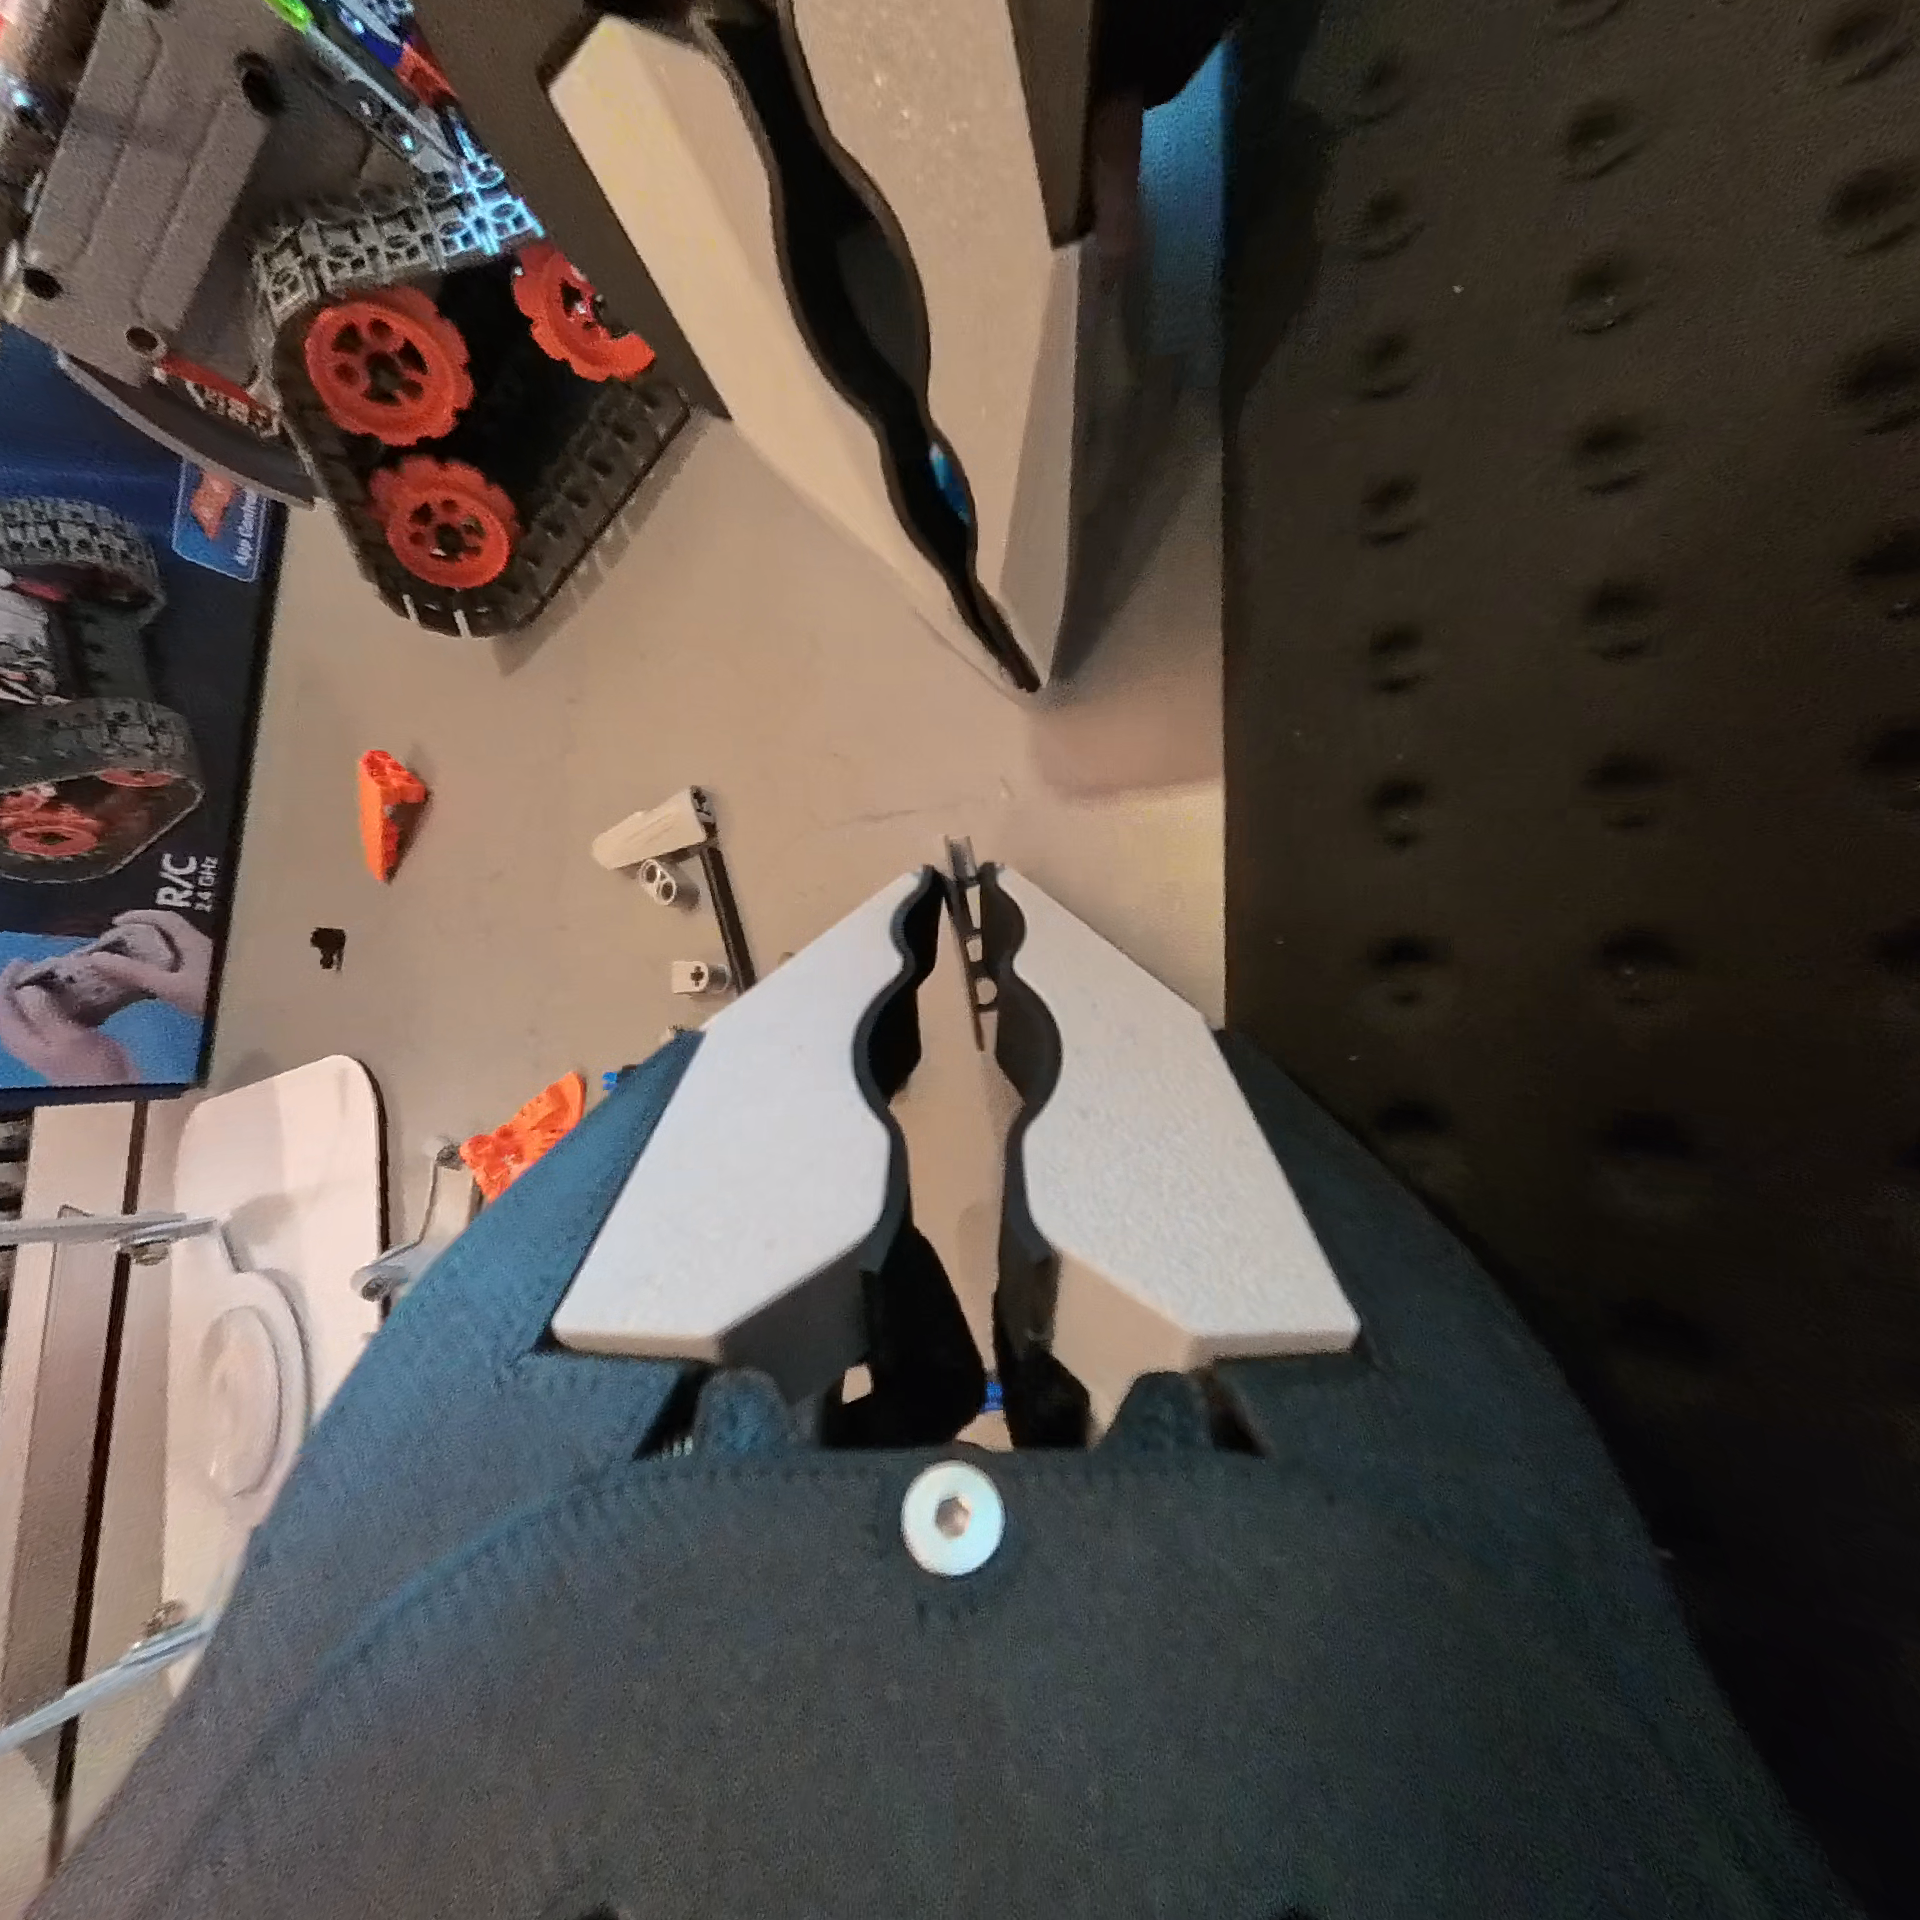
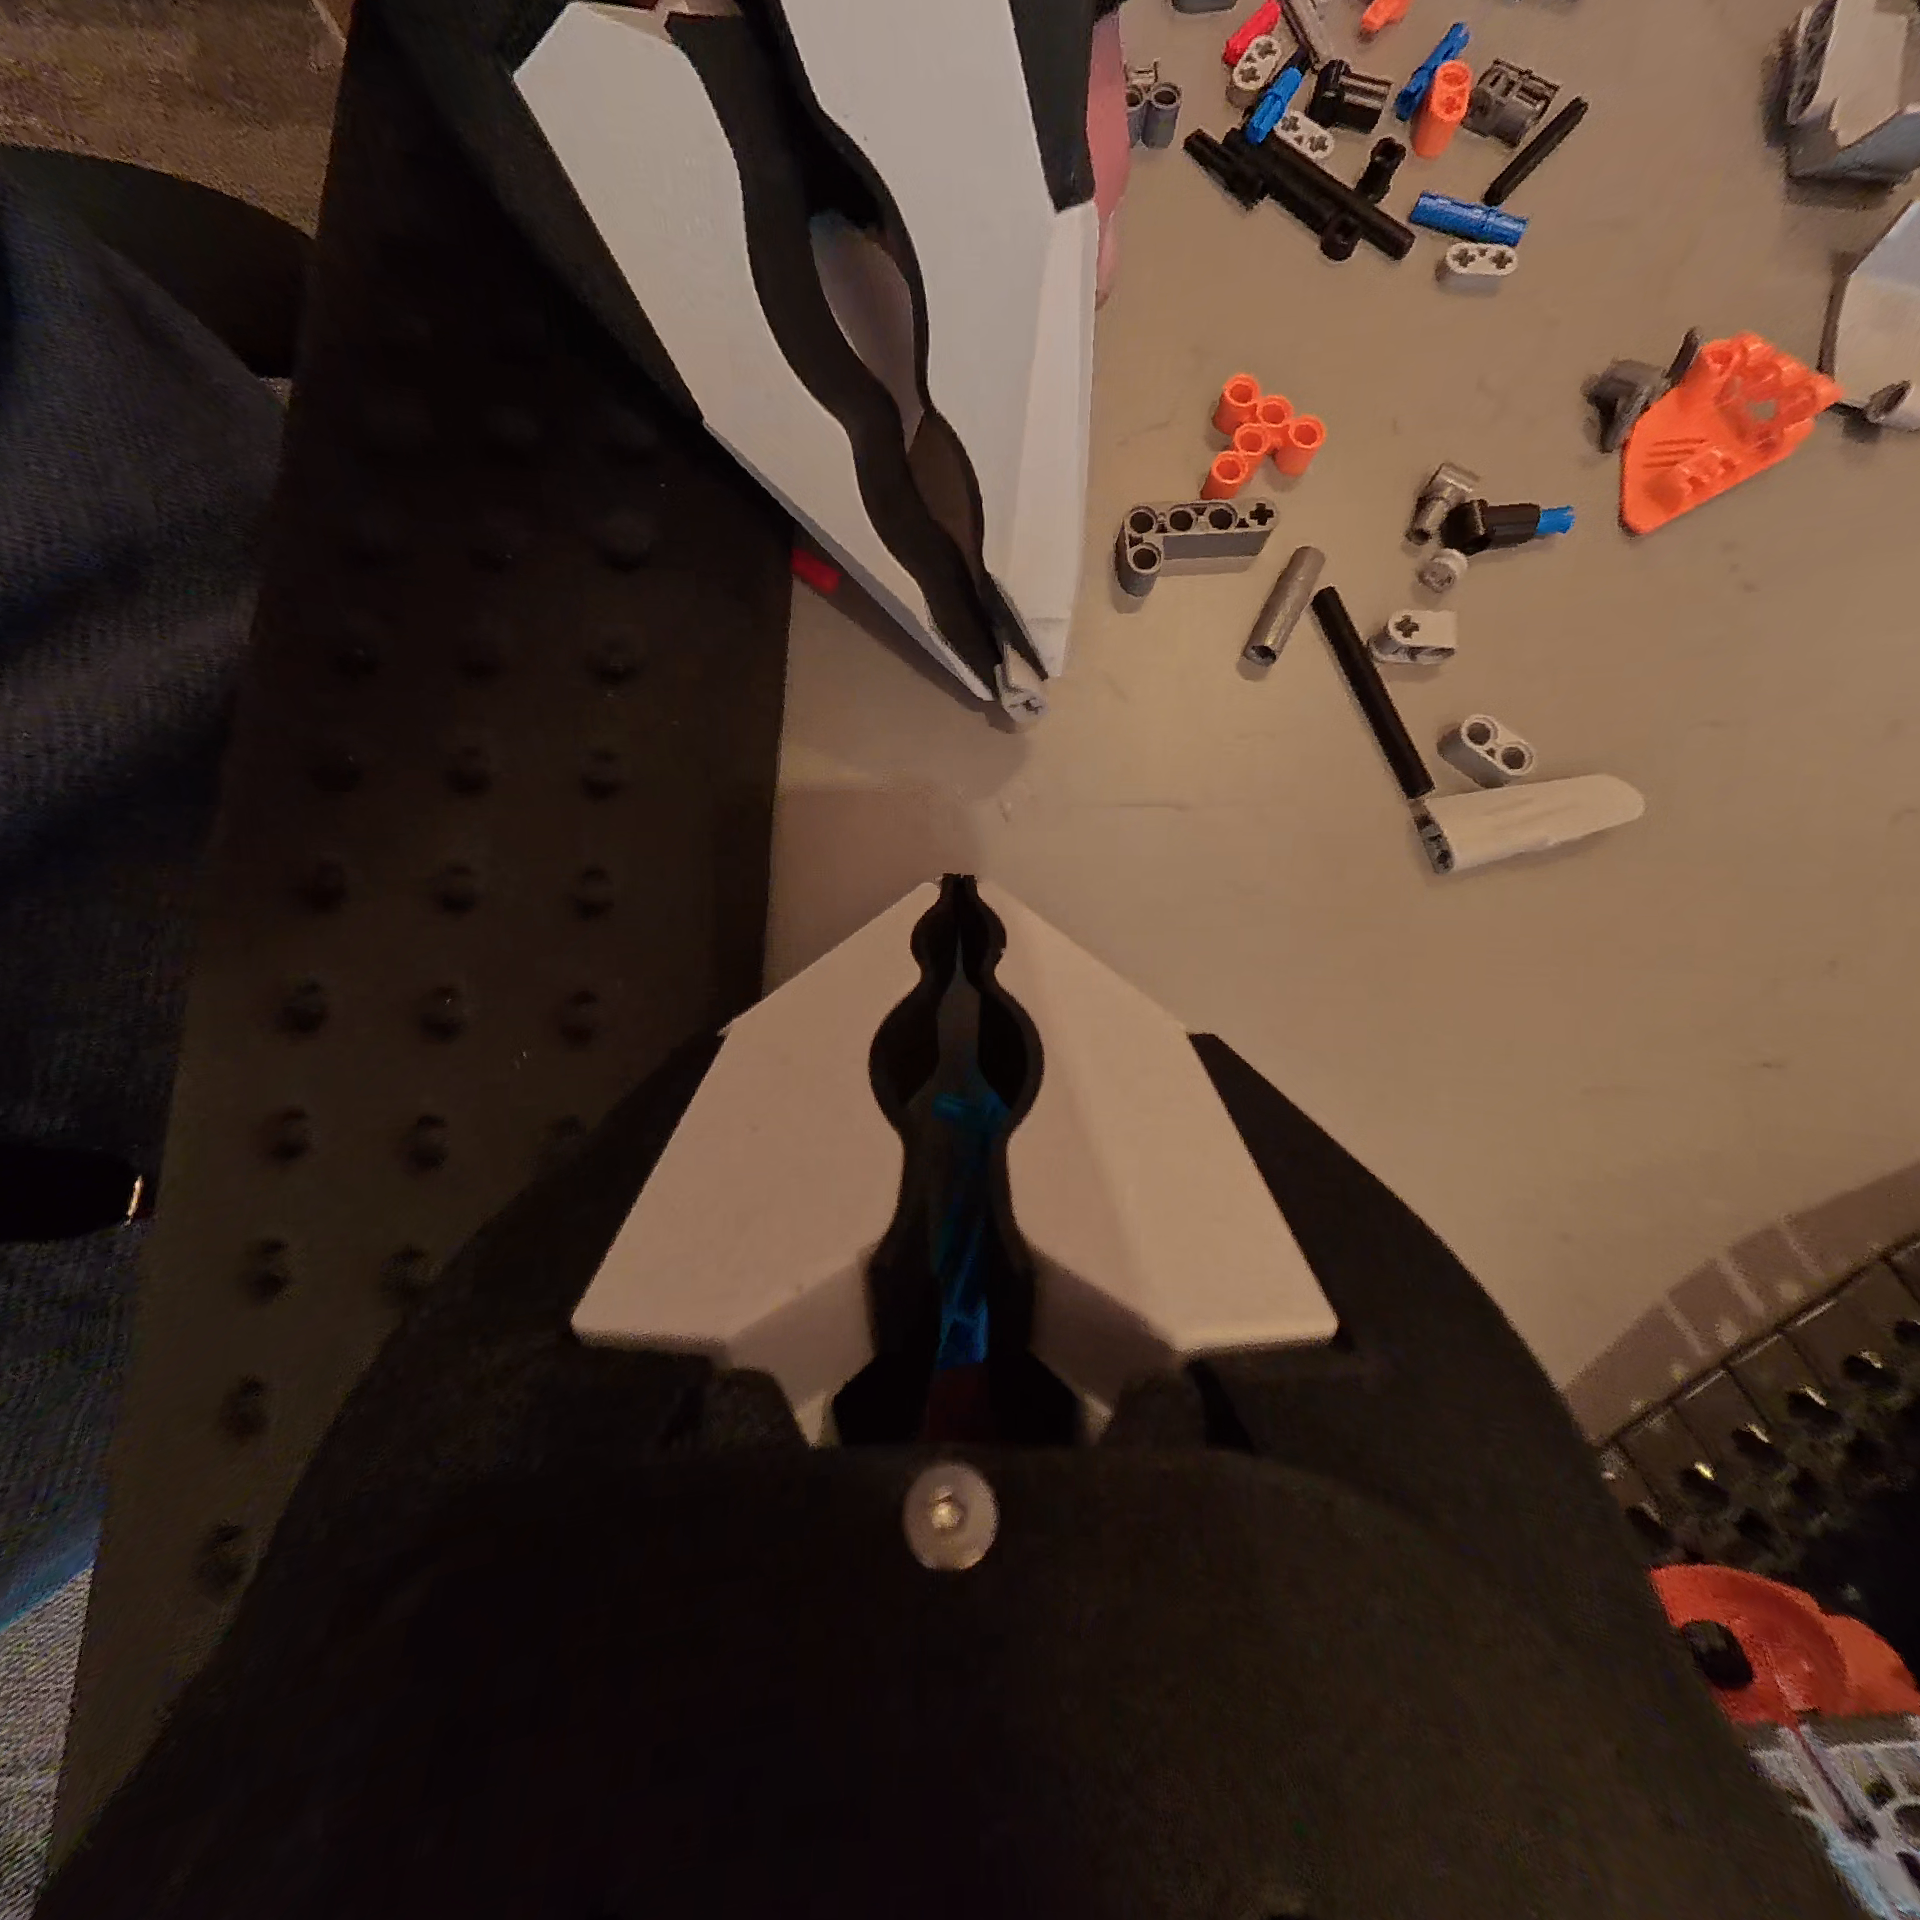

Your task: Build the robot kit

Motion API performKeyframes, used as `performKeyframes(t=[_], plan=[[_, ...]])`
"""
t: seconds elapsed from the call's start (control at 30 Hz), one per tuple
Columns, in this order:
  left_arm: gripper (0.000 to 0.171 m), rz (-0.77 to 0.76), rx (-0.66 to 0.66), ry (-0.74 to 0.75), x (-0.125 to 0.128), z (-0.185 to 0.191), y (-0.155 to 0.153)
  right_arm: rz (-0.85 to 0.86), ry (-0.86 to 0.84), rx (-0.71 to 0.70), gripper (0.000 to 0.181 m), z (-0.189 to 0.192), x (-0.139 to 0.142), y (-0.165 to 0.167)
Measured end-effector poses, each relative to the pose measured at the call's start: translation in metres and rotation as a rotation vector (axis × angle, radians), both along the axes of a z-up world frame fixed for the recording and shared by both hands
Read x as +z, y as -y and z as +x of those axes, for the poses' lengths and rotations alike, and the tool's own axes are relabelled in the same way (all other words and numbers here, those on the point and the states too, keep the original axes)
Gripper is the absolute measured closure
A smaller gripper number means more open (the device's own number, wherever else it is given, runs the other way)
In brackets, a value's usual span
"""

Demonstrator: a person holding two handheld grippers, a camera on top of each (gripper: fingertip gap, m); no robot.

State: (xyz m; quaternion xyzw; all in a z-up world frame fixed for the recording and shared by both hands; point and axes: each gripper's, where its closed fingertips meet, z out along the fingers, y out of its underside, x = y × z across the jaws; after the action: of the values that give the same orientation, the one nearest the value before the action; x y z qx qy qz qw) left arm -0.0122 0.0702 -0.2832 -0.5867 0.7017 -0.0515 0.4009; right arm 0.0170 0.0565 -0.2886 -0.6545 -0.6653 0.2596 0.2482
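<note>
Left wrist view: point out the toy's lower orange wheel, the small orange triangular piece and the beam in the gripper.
lower orange wheel (image 1: 447,523), left wrist view, hub.
orange triangular piece (image 1: 389,808), left wrist view, middle.
black beam (image 1: 974,935), left wrist view, holed middle.

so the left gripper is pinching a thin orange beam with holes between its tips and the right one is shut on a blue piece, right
Not quite: the thin beam with holes pinched by the left gripper is black, not orange, as the left wrist view shows. The rest holds: the right gripper is shut on a blue piece.

Orange wheels (image 1: 382,362) on a black-tracked toy vehicle (image 1: 488,457), a beige tabletop (image 1: 831,727), a black dimpled board (image 1: 1558,623).
</note>
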Motion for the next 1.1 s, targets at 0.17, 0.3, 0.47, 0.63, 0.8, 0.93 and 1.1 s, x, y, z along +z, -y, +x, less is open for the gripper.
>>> performKeyframes(t=[0.17,0.3,0.47,0.63,0.8,0.93,1.1], plan=[[0.166,-0.037,0.011,0.007,-0.001,-0.003,0.002,0.016,0.000,0.029,0.175,-0.001,0.004,0.000],[0.166,-0.059,0.017,0.003,-0.003,-0.005,0.002,0.012,-0.002,0.039,0.172,0.000,0.007,0.000],[0.166,-0.087,0.008,-0.004,-0.007,-0.005,0.005,0.009,0.018,0.039,0.168,0.008,0.006,0.001],[0.166,-0.122,0.005,-0.008,-0.009,-0.005,0.007,0.014,0.056,0.058,0.161,0.020,0.002,0.005],[0.166,-0.130,0.033,0.015,0.001,-0.012,0.001,0.036,-0.022,0.055,0.168,0.017,0.017,0.003],[0.166,-0.113,0.106,0.045,0.019,-0.034,-0.008,0.080,-0.043,0.196,0.165,-0.015,0.020,0.018],[0.166,-0.107,0.172,0.078,0.024,-0.056,-0.003,0.105,-0.018,0.443,0.162,-0.046,0.016,0.029]])
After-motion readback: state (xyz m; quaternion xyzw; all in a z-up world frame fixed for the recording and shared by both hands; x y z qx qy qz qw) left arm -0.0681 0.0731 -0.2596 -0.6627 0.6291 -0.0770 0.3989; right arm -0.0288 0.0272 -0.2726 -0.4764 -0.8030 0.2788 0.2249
